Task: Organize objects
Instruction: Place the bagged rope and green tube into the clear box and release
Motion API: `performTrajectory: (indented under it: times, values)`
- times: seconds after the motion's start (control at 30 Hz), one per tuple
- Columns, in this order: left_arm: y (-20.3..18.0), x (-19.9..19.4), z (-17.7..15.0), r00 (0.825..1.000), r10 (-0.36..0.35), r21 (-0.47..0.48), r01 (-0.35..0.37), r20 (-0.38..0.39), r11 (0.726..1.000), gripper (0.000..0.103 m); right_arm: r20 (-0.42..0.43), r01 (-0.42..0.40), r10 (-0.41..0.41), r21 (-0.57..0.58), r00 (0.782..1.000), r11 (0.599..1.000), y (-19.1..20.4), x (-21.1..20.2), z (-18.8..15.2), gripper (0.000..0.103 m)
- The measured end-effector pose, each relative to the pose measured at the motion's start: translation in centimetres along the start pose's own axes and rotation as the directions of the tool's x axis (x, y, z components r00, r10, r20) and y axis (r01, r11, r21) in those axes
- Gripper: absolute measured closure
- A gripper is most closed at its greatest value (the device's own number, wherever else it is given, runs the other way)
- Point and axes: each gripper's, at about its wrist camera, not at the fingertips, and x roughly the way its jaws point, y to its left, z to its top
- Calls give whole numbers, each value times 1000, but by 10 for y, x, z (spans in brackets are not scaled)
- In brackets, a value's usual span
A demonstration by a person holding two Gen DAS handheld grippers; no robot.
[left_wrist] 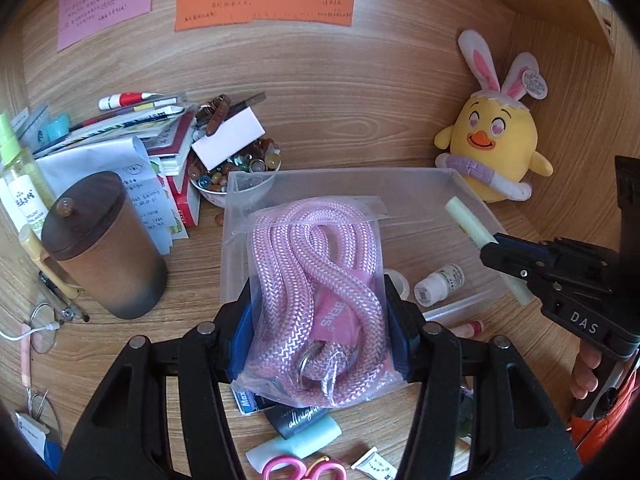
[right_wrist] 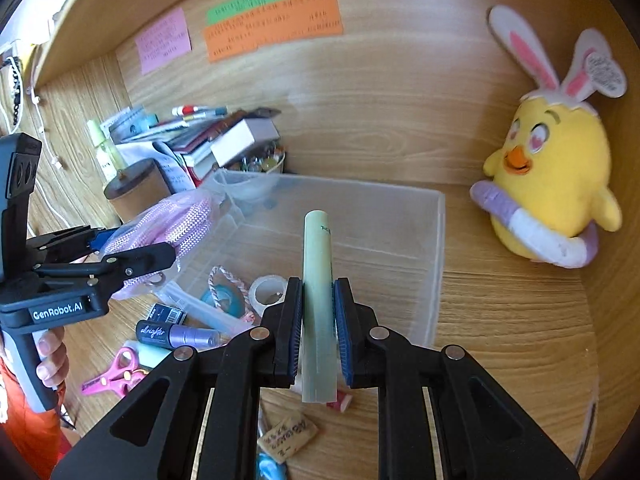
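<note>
Clear plastic bin (right_wrist: 436, 240) is sitting open-topped on the wooden desk (right_wrist: 500, 300), near the back wall — bare desk lying between its right wall and the plush chick (right_wrist: 556, 184). Left gripper (left_wrist: 320, 320) is clamping a bagged pink rope (left_wrist: 316, 280) over the bin's near-left edge. Right gripper (right_wrist: 318, 320) is pinching a pale green tube (right_wrist: 317, 272) above the bin — tape roll (right_wrist: 266, 290) lying at its near wall.

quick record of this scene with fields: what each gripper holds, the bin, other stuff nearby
left gripper: shut on bagged pink rope, at the bin's near left edge
right gripper: shut on pale green tube, pointing toward the bin
bin: clear plastic, open top
loose items: tape roll, pink scissors
backdrop: yellow chick plush
</note>
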Motion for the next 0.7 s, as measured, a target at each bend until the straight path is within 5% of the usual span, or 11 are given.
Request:
performTrajectory:
  times: [0.2,0.57,0.7]
  values:
    - [0,15,5,999,-8,-13,7,-40,1000,47,-46,19,-20,-20,999,1000,2,20,5,89]
    - [-11,-5,5,1000,4,27,-4,23,1000,38,-81,-3,-1,-49,997,999,12,29,3,88]
    - [-13,-14,0,999,2,30,-3,32,1000,35,-60,-13,9,-55,998,998,15,15,2,79]
